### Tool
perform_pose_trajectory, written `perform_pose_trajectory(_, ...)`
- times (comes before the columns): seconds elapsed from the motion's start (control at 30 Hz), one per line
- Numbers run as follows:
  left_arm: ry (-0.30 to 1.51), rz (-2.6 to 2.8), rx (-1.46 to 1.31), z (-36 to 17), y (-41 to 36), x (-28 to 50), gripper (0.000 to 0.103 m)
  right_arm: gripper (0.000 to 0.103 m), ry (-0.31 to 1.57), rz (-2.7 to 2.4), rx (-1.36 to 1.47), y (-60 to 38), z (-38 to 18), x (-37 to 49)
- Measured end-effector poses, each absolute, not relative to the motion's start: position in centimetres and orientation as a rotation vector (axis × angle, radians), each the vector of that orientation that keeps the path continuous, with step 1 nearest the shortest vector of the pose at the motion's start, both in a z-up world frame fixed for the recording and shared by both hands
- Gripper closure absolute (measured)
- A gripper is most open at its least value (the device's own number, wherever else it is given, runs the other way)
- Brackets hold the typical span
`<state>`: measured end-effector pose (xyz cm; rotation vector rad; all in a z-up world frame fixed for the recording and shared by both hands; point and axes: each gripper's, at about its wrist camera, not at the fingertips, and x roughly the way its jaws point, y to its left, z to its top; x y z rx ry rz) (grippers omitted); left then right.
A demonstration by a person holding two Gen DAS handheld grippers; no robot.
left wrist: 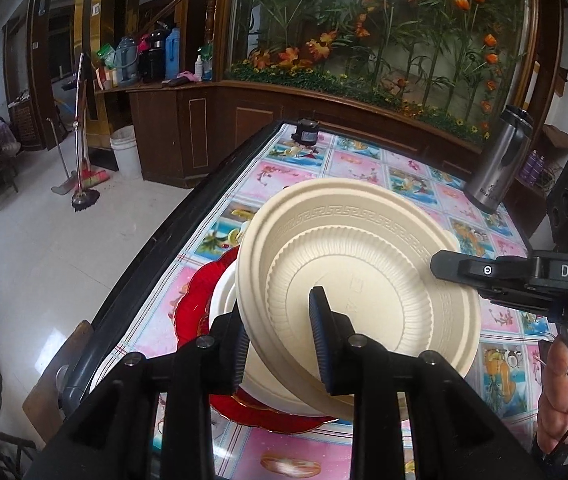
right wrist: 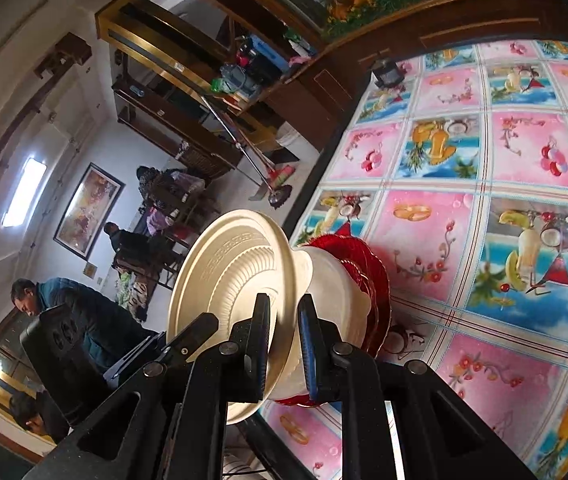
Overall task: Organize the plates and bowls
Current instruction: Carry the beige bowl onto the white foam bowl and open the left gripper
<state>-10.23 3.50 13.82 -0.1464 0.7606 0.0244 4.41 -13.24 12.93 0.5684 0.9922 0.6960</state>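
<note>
A cream plate (left wrist: 363, 248) with a key-pattern rim hangs tilted above the table. Its near edge runs between the jaws of my left gripper (left wrist: 278, 320), which stand a little apart around it, one finger in front of the face and one behind. My right gripper (right wrist: 284, 312) is shut on the plate's (right wrist: 224, 264) rim; in the left wrist view it (left wrist: 443, 266) clamps the plate's right edge. Beneath the plate a cream bowl (right wrist: 331, 280) sits on stacked red plates (right wrist: 367, 256), which also show in the left wrist view as a red plate (left wrist: 192, 312).
The table (right wrist: 483, 160) has a pink and blue fruit-pattern cloth and a black edge on the left. A steel flask (left wrist: 495, 164) stands at the right and a small black object (left wrist: 305, 132) at the far end. A hand (left wrist: 563, 392) grips the right tool. Several people sit in the room (right wrist: 64, 300).
</note>
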Motion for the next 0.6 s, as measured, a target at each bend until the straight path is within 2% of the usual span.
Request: perform_pose_trajectory(0.6,0.833,0.046,-0.184,10.8,5.3,-8.5,0.077,0.085,1.082,0.655,0.515,-10.6,9.1,5.9)
